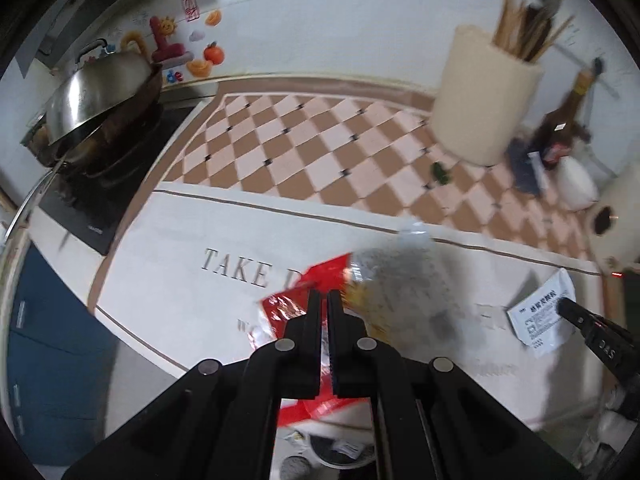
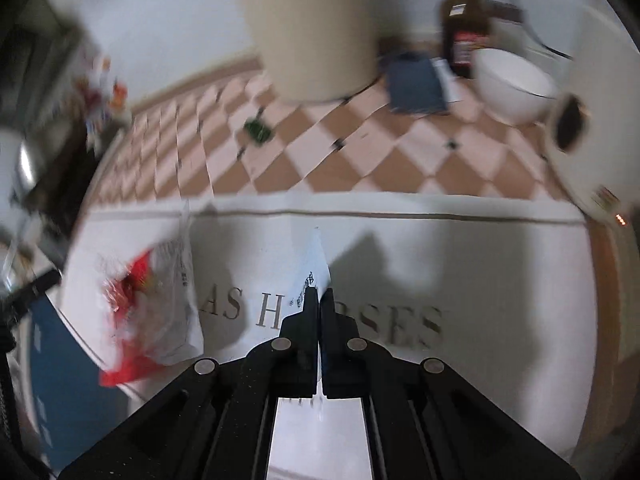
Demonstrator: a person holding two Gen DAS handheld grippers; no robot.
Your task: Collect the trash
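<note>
My left gripper (image 1: 324,294) is shut on a crumpled red and clear plastic wrapper (image 1: 384,280), held above the white lettered mat (image 1: 192,288). In the right wrist view the same wrapper (image 2: 148,304) hangs at the left, over the mat's edge. My right gripper (image 2: 318,294) is shut on a white printed packet (image 2: 316,260), which stands edge-on between its fingers. In the left wrist view that packet (image 1: 540,316) shows flat at the right, with the right gripper (image 1: 568,306) on it. A small green scrap (image 1: 440,172) lies on the checkered counter.
A cream utensil holder (image 1: 484,96) with chopsticks, a dark bottle (image 1: 560,120), a blue pack (image 2: 416,84) and a white bowl (image 2: 512,84) stand at the back right. A lidded wok (image 1: 96,96) sits on the stove at the left. Below the counter edge is a round bin (image 1: 332,452).
</note>
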